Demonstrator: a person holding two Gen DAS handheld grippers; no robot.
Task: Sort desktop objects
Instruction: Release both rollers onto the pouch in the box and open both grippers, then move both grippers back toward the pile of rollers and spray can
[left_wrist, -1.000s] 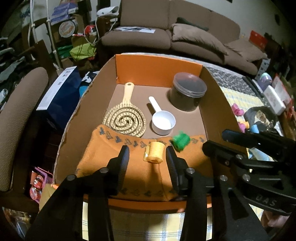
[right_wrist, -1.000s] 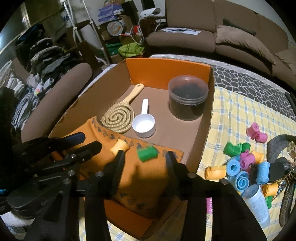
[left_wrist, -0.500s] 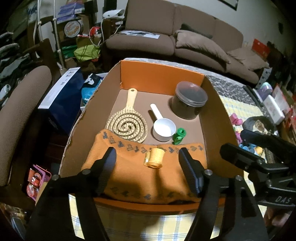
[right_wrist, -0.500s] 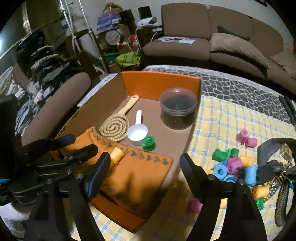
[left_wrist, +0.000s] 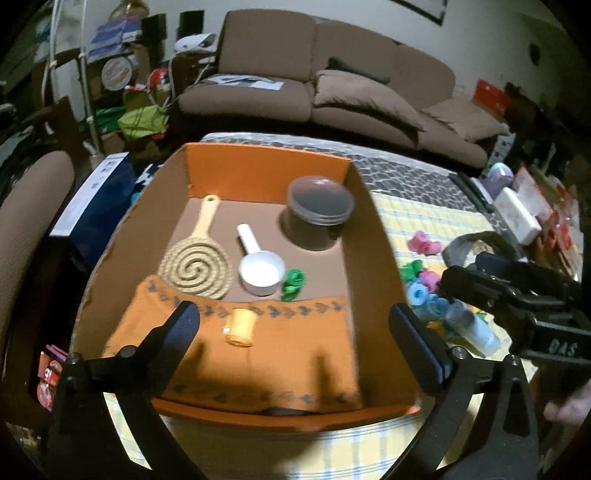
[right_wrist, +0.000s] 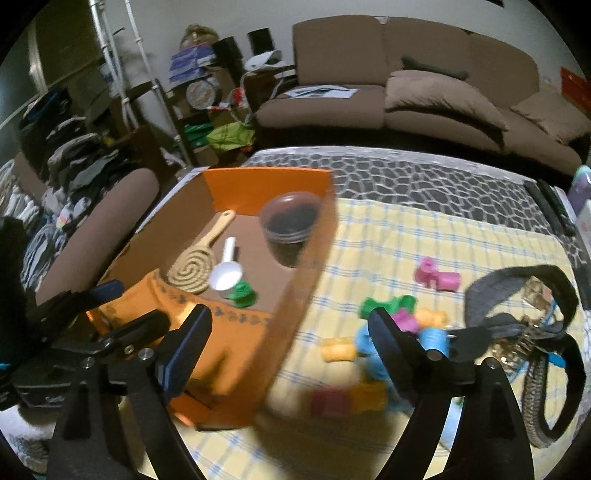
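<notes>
Both jaws spread empty, cardboard box (left_wrist: 373, 258) below

Both wrist views above box (left_wrist: 373, 236)

Ahead of your left gripper (left_wrist: 295, 332), the yellow roller (left_wrist: 241, 327) lay on the orange cloth (left_wrist: 280, 350); the green roller (left_wrist: 293, 282) rested beyond it.

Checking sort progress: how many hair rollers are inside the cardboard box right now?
2: a yellow roller lying on the orange cloth, and a green roller on the box floor beside the white scoop. The cloth may hide others.
</notes>
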